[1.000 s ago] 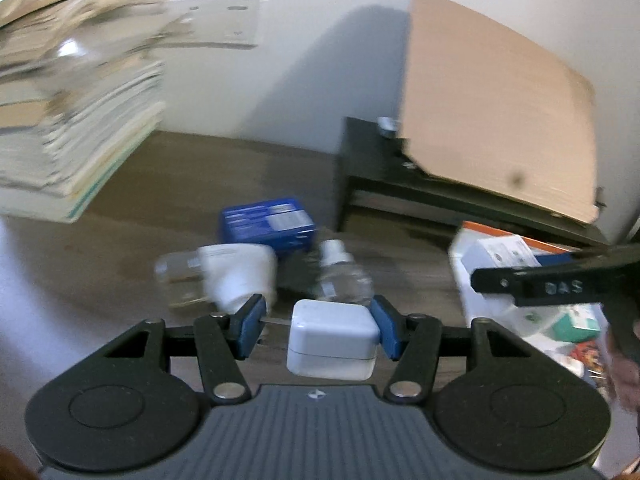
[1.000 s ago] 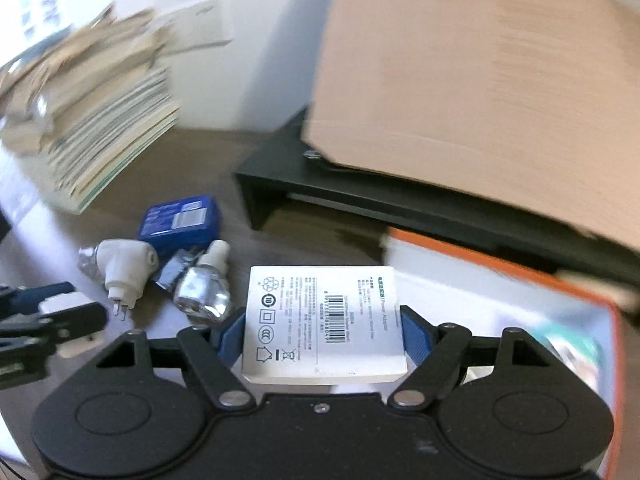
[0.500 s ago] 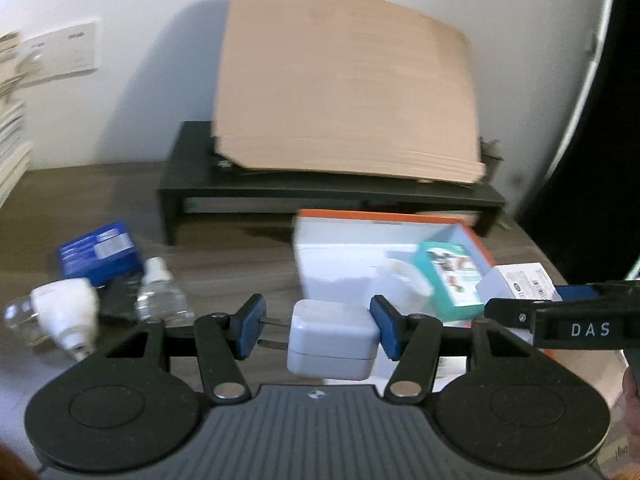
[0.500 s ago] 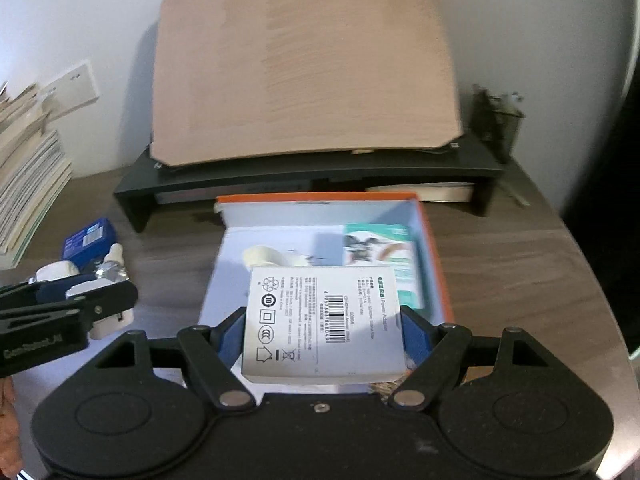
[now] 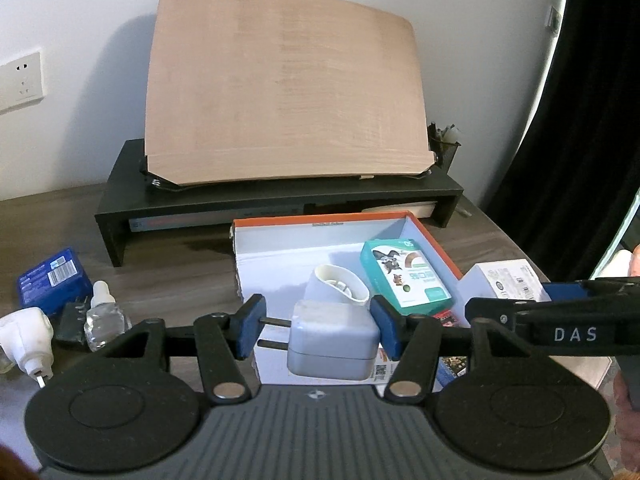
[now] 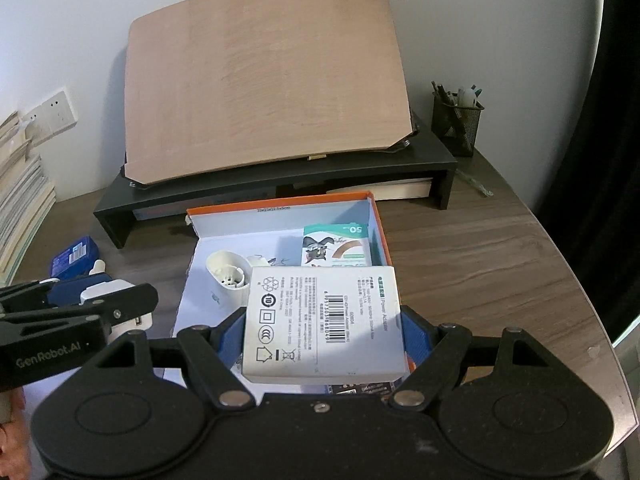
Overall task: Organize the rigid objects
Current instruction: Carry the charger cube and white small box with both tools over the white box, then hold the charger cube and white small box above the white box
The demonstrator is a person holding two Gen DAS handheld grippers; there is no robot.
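Note:
My left gripper [image 5: 318, 330] is shut on a white plug adapter [image 5: 332, 344], its prongs against the left pad, above the near edge of the orange-rimmed box [image 5: 320, 222]. My right gripper [image 6: 322, 330] is shut on a white power-adapter carton [image 6: 322, 320] over the same box [image 6: 280, 202]. Inside the box lie a white cup-shaped plug [image 5: 338, 284] and a teal pack [image 5: 404, 278]. The right gripper shows in the left wrist view at the right [image 5: 560, 328].
Left of the box lie a blue pack [image 5: 50, 280], a small clear bottle [image 5: 104, 314] and a white plug-in device [image 5: 26, 328]. A black riser [image 5: 280, 196] with a tilted wooden board [image 5: 284, 88] stands behind. A pen holder [image 6: 456, 118] stands at the back right.
Both grippers have swung right, from the loose items on the left to over the orange-rimmed box, each still holding its object.

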